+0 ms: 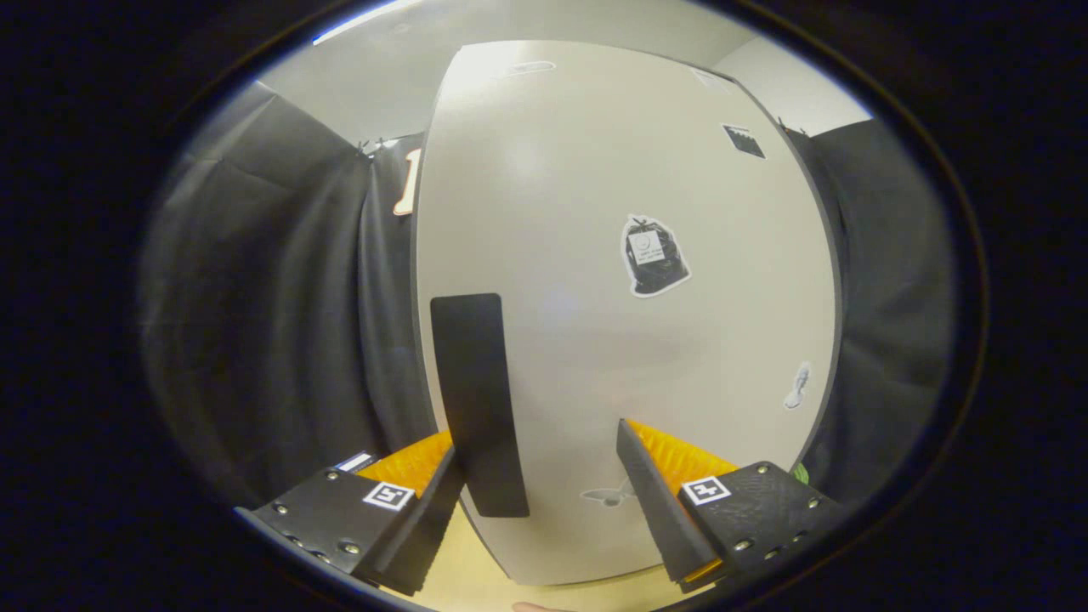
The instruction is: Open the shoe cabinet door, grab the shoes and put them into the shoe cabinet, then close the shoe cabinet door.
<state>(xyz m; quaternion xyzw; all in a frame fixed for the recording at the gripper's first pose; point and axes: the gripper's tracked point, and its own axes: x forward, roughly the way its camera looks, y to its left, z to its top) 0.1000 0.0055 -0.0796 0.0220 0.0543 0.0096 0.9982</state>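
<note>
The shoe cabinet's pale door [620,280] stands close ahead of me and looks closed. A long dark vertical handle [478,404] runs down the door near its left edge. My gripper [540,463] is open, right up against the door. The handle's lower part sits between the fingers, close beside the left finger [429,506], while the right finger [659,501] stands well apart from it. I cannot tell whether the left finger touches the handle. Stickers dot the door, among them a dark bag-shaped one [653,255].
Black cloth walls [272,314] hang on both sides of the cabinet. A light wooden floor [463,578] shows below the door, between the fingers. A small green object [799,472] peeks out past the right finger.
</note>
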